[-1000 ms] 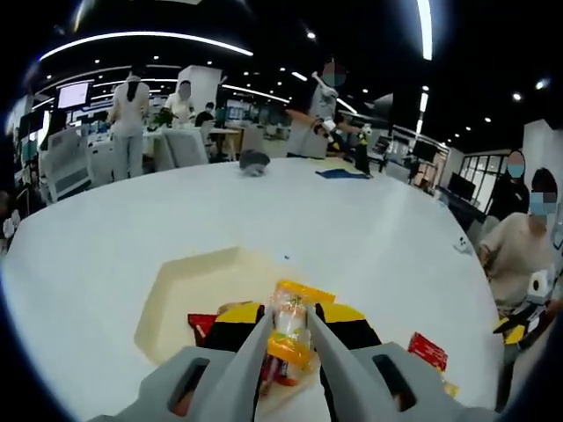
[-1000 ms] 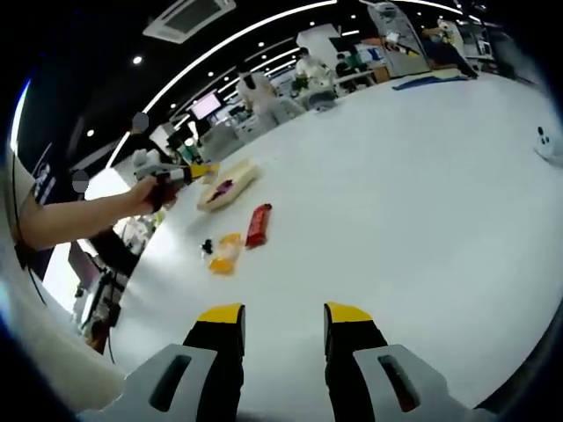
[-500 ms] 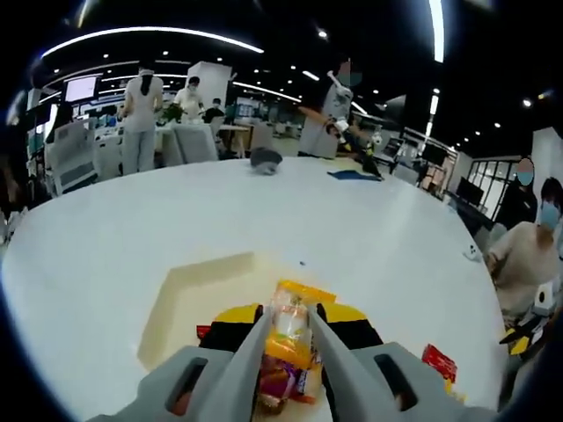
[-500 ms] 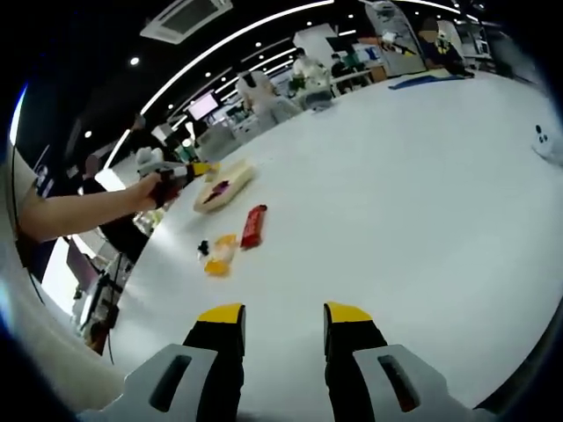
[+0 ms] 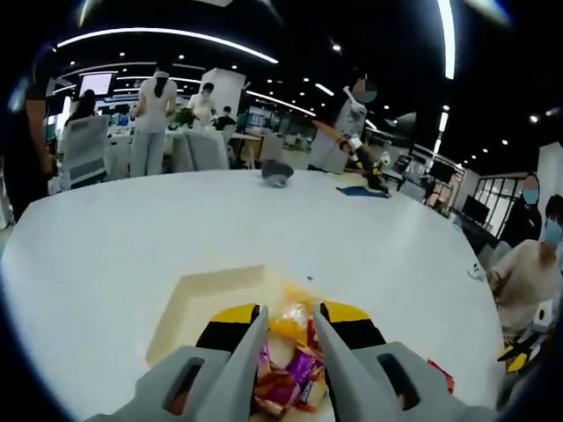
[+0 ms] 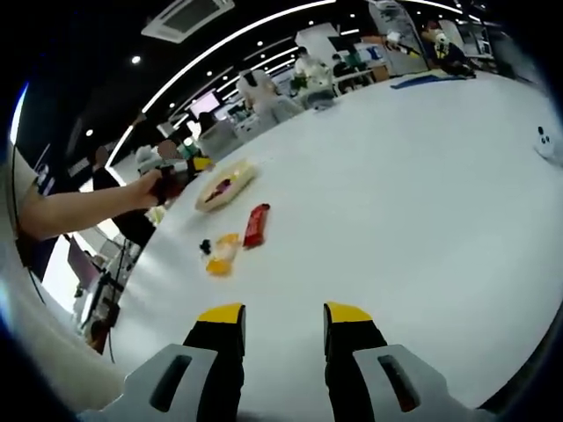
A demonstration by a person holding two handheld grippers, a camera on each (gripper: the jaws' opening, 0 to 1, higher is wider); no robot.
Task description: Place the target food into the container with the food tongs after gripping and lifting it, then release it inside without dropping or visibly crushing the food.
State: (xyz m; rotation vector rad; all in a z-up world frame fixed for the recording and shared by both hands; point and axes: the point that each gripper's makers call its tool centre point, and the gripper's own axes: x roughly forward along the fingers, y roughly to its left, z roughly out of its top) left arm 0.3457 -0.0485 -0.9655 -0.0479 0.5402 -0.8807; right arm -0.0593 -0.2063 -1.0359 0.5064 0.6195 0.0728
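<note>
White table: broad, pale and round-edged, carrying every item below; people stand and sit around desks in the office behind it.
Cream tray: the container, shallow and angular, lying on the table just ahead of the left gripper; in the right gripper view it sits far off to the left, with a purple item showing inside.
Left gripper: black jaws with yellow tips pressed against the outer sides of the food tongs, clamping them; in the right gripper view a hand holds it above the near end of the tray.
Food tongs: two grey arms running forward between the jaws, narrowly apart, their tips over the tray.
Yellow-orange packet: the target food, between the tong tips and over the tray; whether the tongs grip it or it rests on the packets below cannot be told.
Purple packet: lying with other wrappers in the tray, seen between the tong arms.
Right gripper: jaws wide apart and holding nothing, above bare table well apart from the tray.
Red packet: flat on the table, just beside the tray on the nearer side.
Orange packet: on the table near the red packet, with a small black piece just beside it.
</note>
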